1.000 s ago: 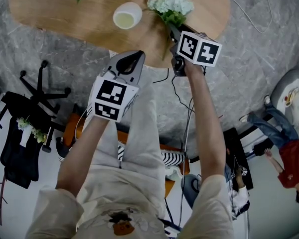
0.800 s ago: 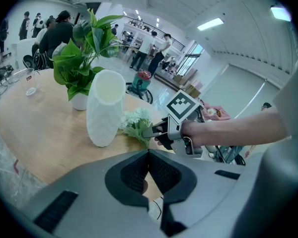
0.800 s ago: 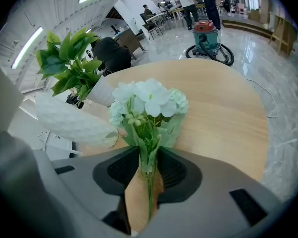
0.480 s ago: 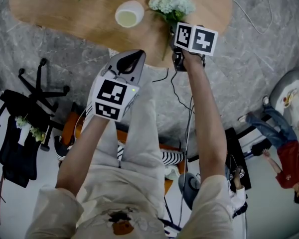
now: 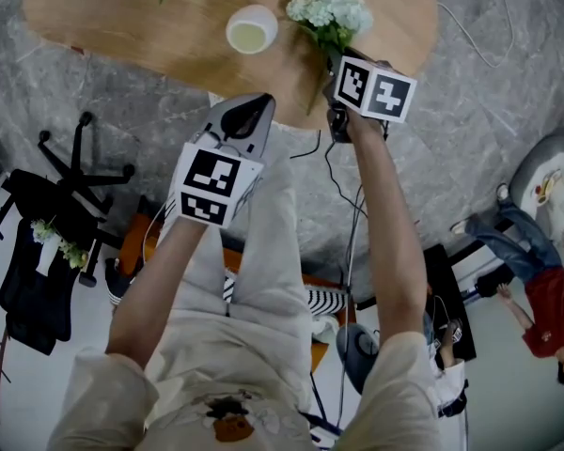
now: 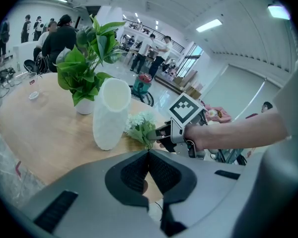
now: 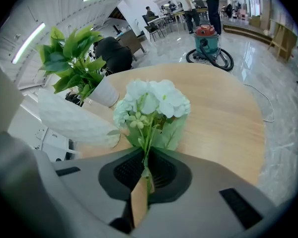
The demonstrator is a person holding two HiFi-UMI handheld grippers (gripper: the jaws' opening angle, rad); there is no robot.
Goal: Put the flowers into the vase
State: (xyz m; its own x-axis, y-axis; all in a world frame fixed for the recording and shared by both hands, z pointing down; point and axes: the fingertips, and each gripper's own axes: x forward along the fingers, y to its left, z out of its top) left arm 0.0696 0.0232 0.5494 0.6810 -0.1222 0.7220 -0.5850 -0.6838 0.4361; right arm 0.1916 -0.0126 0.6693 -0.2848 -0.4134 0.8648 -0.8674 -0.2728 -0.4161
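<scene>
While the left hand-held gripper (image 6: pixel 148 153) is shut, the right one (image 7: pixel 145 156) just clamped flowers (image 7: pixel 155 101).

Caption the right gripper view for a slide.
Right gripper, jaws just closed on the flowers, vase and potted plant behind.

The person wears a pale beige short-sleeved shirt (image 5: pixel 193 379) with a small brown-and-black print (image 5: pixel 233 423) on the chest, and light beige trousers (image 5: pixel 268 252). The left tongs (image 6: pixel 149 153) and the right tongs (image 7: pixel 146 158) are smooth grey moulded shells with dark ribbed pads (image 6: pixel 133 175) set in black recesses. Each carries a white cube with black square markers: the left cube (image 5: pixel 210 186) and the right cube (image 5: pixel 376 90). A thin black cable (image 5: pixel 328 165) trails from the right tongs
</scene>
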